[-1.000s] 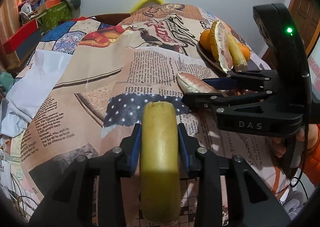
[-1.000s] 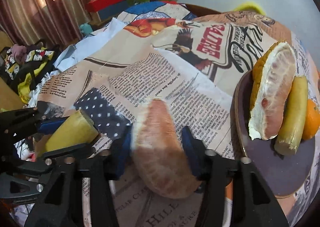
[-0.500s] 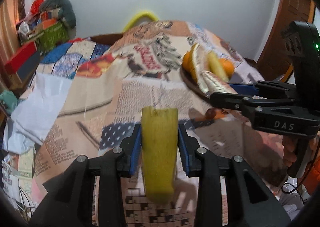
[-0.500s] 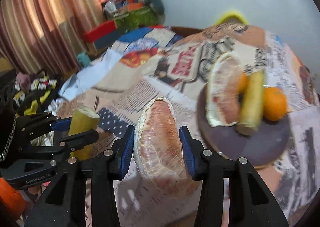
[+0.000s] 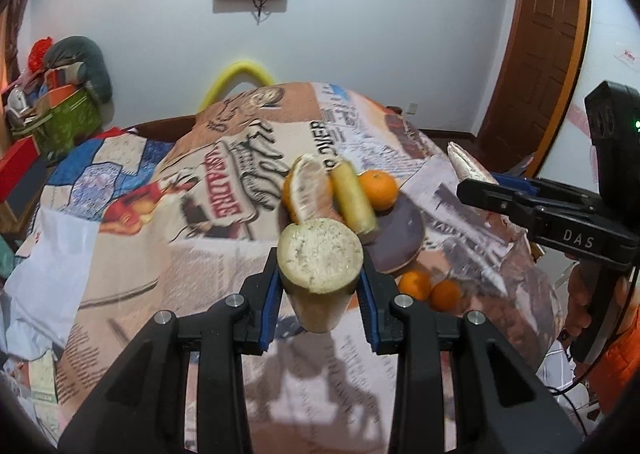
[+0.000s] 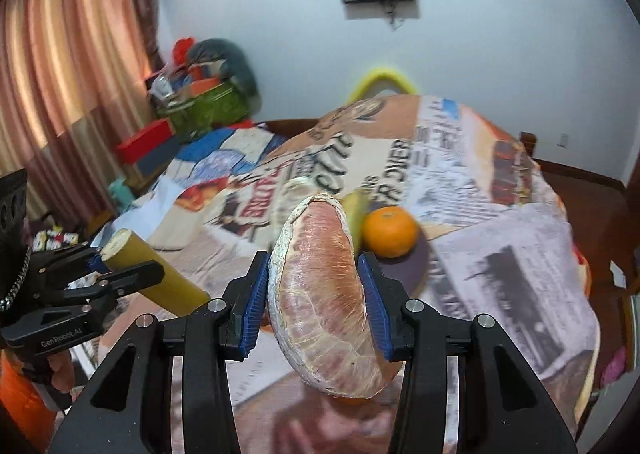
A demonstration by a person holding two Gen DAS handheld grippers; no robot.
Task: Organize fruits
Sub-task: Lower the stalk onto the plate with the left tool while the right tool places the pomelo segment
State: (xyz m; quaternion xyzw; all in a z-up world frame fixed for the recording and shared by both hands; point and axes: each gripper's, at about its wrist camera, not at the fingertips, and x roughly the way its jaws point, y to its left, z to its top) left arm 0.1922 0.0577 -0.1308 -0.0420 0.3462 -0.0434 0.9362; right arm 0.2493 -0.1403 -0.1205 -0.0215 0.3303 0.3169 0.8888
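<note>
Fruits are split between both grippers and a plate [image 5: 404,238]. The left gripper [image 5: 320,286] has its fingers [image 5: 269,294] closed on a cut yellow-green stalk [image 5: 320,266], gripped at both sides, pale cut end facing the camera, held above the bench [image 5: 200,262]. The right gripper [image 6: 316,294] has its fingers [image 6: 256,294] clamped on a peeled pomelo wedge [image 6: 320,294], pink flesh outward, also held clear of the bench. In the left view the right gripper stands at the right edge, wedge tip projecting past its fingers. In the right view the left gripper sits at the lower left, the stalk angled across its fingers. The dark plate rests on the bench beyond both grippers; on it lie a second pomelo wedge [image 5: 308,189], a second stalk [image 5: 354,201] and an orange [image 5: 378,183], all close together. Two more oranges [image 5: 416,284] lie on the bench just beside the plate's near rim. The bench is covered with a newspaper-print cloth [image 5: 224,189]. Some motion blur affects the plate area in the right view.
</note>
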